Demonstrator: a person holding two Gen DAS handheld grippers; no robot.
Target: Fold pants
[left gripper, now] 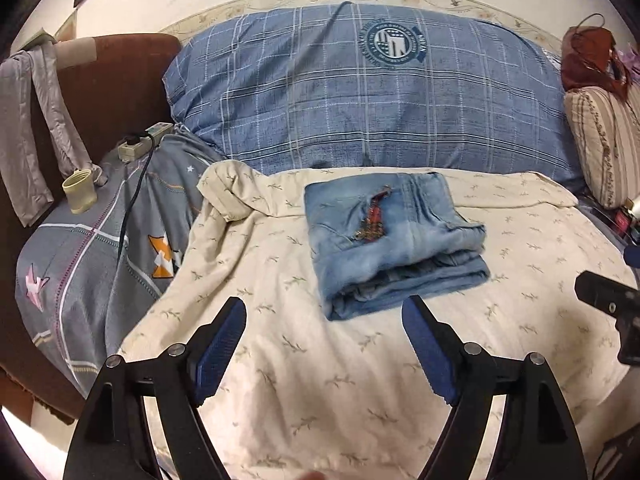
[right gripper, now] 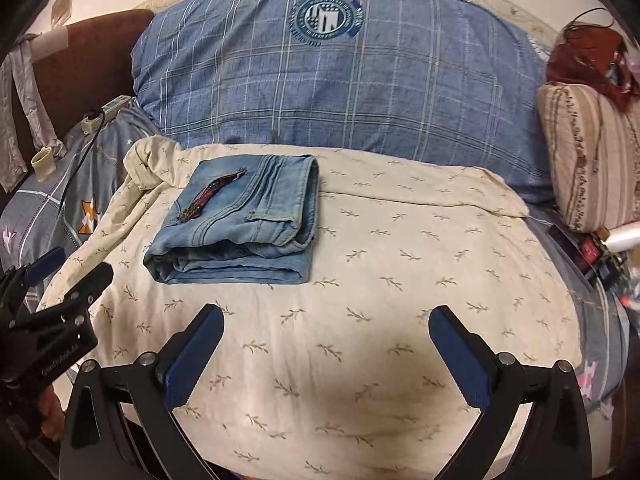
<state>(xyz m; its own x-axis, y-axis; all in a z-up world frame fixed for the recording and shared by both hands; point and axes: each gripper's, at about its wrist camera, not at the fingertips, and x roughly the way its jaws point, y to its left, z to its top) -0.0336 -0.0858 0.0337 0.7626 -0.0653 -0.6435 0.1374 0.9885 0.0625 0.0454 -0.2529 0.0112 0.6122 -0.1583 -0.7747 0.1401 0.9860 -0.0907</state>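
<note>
The light blue denim pants [left gripper: 394,240] lie folded into a compact stack on the cream leaf-print sheet [left gripper: 300,380], with a red embroidered patch on top. They also show in the right wrist view [right gripper: 240,232], left of centre. My left gripper [left gripper: 324,312] is open and empty, just short of the stack's near edge. My right gripper [right gripper: 326,320] is open and empty over bare sheet, below and right of the pants. The left gripper shows at the left edge of the right wrist view [right gripper: 68,272], open.
A big blue plaid pillow [left gripper: 360,100] lies behind the pants. A grey patterned blanket [left gripper: 100,260] with a power strip [left gripper: 140,142], cable and beige cup [left gripper: 80,192] is at the left. A striped cushion [right gripper: 588,160] and small items are at the right.
</note>
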